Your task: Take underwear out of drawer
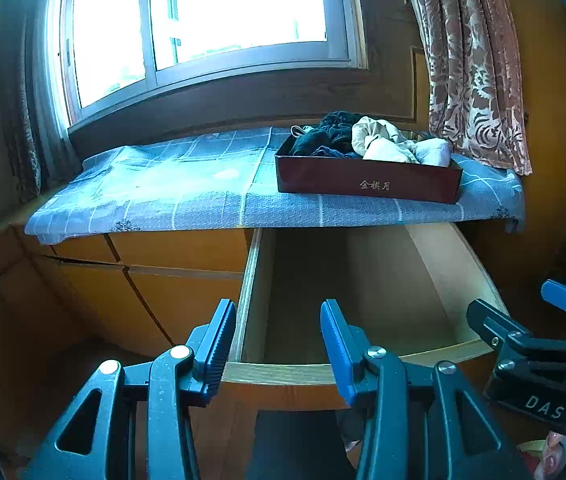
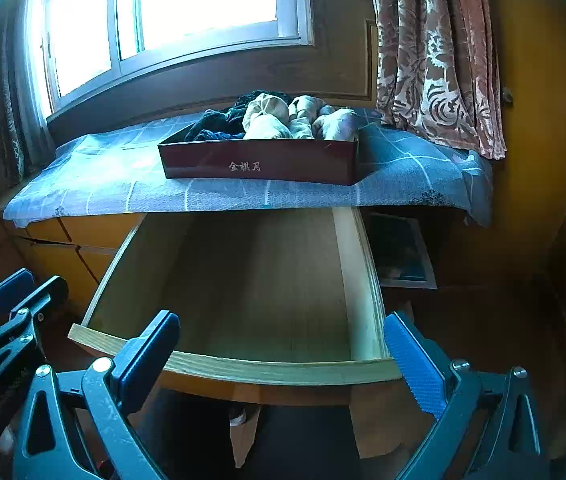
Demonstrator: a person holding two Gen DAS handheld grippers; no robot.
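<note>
A wooden drawer (image 1: 291, 376) (image 2: 275, 370) is pulled out below the cabinet top, and its inside shows only bare wood. On the top stands a dark red box (image 1: 367, 184) (image 2: 259, 164) heaped with dark and cream underwear (image 1: 379, 142) (image 2: 271, 120). My left gripper (image 1: 279, 340) hangs open in front of the drawer's front edge, holding nothing. My right gripper (image 2: 283, 344) is open wide before the same edge, also with nothing in it. Each gripper also shows at the side of the other's view: the right gripper (image 1: 523, 312) and the left gripper (image 2: 23, 288).
A blue checked cloth (image 1: 171, 188) (image 2: 95, 184) covers the cabinet top under a bright window (image 1: 203, 20). A patterned curtain (image 1: 475, 64) (image 2: 439, 52) hangs at the right. Shut drawers (image 1: 163, 276) lie left of the open one. A framed picture (image 2: 401, 252) leans in the dark space to its right.
</note>
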